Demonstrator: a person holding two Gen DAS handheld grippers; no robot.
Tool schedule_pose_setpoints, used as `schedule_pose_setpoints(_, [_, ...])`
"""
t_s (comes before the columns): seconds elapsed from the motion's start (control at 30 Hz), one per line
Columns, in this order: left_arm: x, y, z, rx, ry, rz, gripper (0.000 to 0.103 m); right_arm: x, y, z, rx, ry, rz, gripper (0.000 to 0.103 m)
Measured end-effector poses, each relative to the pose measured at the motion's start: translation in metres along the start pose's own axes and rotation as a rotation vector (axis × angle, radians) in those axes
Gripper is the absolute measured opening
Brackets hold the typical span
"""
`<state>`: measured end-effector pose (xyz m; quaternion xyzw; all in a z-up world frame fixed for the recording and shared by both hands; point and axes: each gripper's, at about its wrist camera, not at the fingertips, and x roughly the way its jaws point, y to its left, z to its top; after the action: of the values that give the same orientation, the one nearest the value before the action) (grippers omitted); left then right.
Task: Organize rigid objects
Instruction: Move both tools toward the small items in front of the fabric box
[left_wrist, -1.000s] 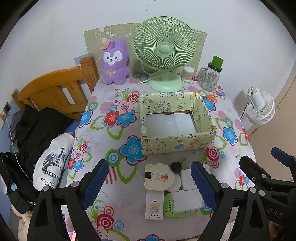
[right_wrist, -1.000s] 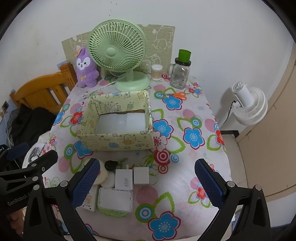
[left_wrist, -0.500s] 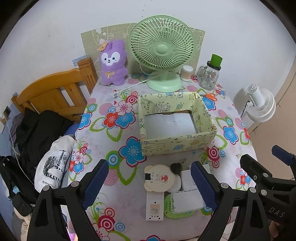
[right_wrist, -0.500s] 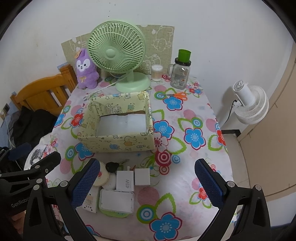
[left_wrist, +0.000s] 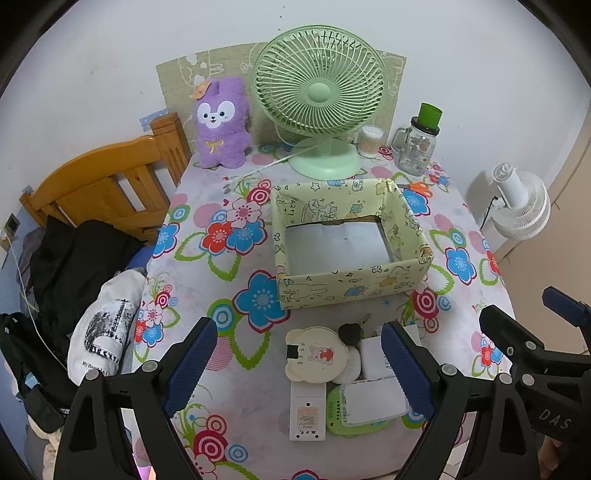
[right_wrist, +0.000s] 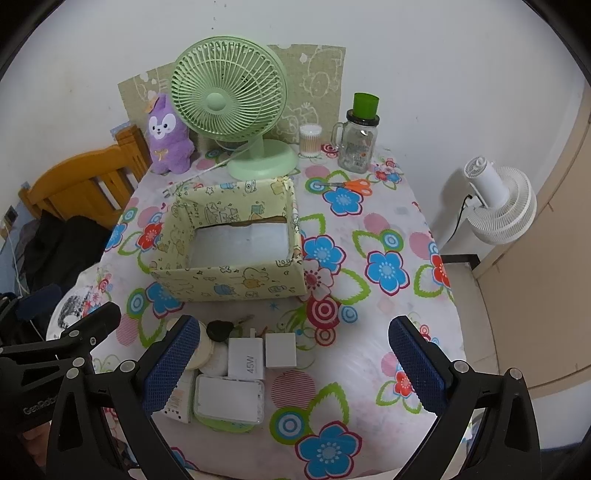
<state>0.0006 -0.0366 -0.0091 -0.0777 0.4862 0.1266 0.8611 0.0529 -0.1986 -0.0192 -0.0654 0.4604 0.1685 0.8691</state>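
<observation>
box (left_wrist: 347, 291) of pale yellow cartoon-print card, open-topped, white floor showing.

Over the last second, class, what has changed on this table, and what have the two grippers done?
Nothing visibly changed. Both grippers, left and right, hang open above the small items, holding nothing. The box is empty, and the chargers and key lie in front of it.
</observation>
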Motion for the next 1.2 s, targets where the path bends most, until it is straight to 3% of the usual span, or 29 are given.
schedule_pose_setpoints(1.2, [0.093,-0.005,-0.025,0.025,0.182,0.004,0.092,0.094,-0.007,-0.019,-0.025,0.156,0.039,0.103])
